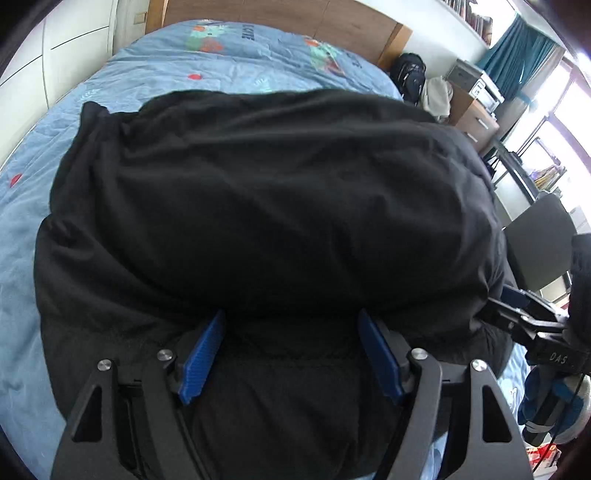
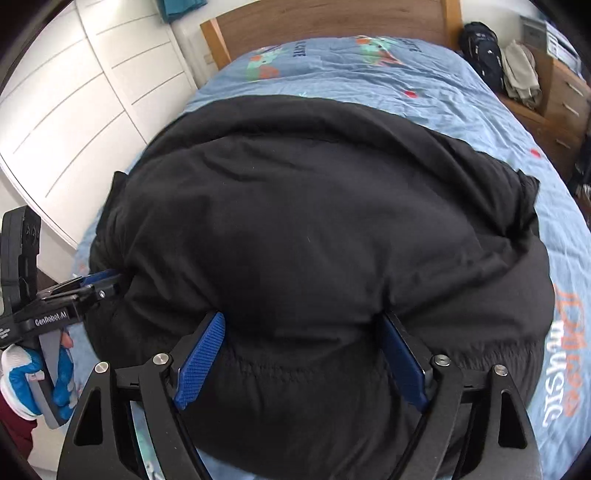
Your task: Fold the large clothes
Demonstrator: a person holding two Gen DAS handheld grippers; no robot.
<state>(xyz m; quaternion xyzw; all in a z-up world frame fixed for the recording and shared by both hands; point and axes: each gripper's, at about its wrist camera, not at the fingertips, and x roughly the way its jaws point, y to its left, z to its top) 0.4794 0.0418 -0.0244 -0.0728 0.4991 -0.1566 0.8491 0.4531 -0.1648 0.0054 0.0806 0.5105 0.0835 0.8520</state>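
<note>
Left wrist view: black jacket [image 1: 266, 206] lies doubled over mid-bed [image 1: 44, 206], puffy; I judge one fold done, more left; left gripper [image 1: 291, 350] and right gripper [image 2: 303, 354] spread, pinching nothing.

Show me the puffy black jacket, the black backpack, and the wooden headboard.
Puffy black jacket [image 1: 280, 192]: left wrist view, middle of its folded bulk.
Black backpack [image 2: 482, 51]: right wrist view, its front.
Wooden headboard [image 2: 332, 22]: right wrist view, its panel.

The jacket [image 1: 273, 206] hides much of the bed [image 1: 48, 155]. Its near hem runs behind the hand-held gripper frames, off the bottom edge. Shelf items [image 1: 476, 18] look like books, too small to tell.
</note>
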